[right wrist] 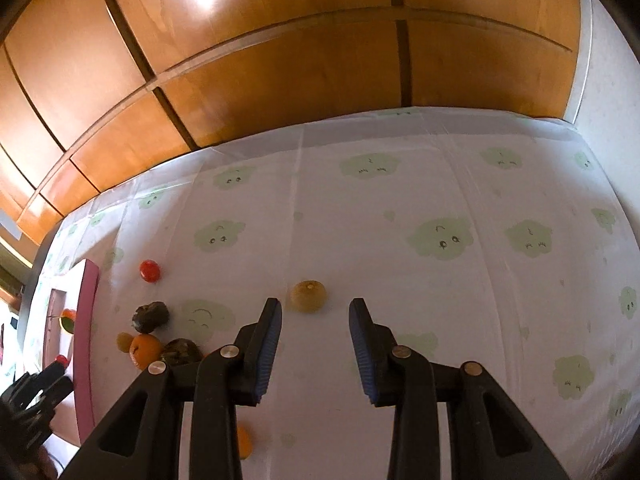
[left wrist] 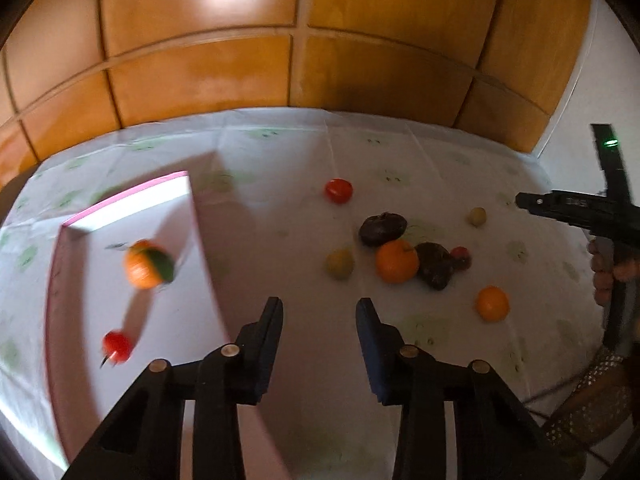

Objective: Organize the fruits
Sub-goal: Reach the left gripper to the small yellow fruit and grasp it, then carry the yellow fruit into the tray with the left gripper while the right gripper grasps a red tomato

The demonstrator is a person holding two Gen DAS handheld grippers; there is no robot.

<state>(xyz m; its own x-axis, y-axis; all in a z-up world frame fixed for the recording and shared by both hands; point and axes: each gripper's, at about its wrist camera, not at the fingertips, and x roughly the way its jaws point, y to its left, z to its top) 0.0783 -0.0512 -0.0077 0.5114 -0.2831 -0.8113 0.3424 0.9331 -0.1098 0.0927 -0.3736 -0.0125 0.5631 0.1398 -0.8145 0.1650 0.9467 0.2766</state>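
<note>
The right gripper (right wrist: pixel 316 304) is held with its blue-padded fingers (right wrist: pixel 267 344) narrowly parted. Nothing is gripped or touched by them. Just beyond the fingertips, a little left of the middle of the gap, a pale yellow round fruit (right wrist: pixel 309 296) is seen resting on the white tablecloth printed with green clouds (right wrist: pixel 440 184), about midway across the surface and well short of its far edge. No long axis is offered by the fruit, so no turning of the wrist should be needed. A short advance forward and down is judged to be what the next grasp calls for, and the gap looks only just wide enough for it.

The left gripper (left wrist: pixel 319 304) is likewise held narrowly apart and empty, above the right wall of a white tray with a pink rim (left wrist: pixel 120 208) set toward the left edge of the surface. Inside the tray a blurred orange-and-green fruit (left wrist: pixel 148 264), perhaps a tangerine with a leaf, and a small red fruit (left wrist: pixel 117 346) are found. The pale fruit is nearer the right hand.

Further out, near the middle of the surface, a cluster is left unsorted: two dark brown wrinkled fruits (left wrist: pixel 382 229), a bright orange (left wrist: pixel 396 261) and a yellow-green fruit (left wrist: pixel 340 264). A second orange (left wrist: pixel 492 303) lies toward the near edge, and a red tomato (left wrist: pixel 338 190) toward the far edge.
</note>
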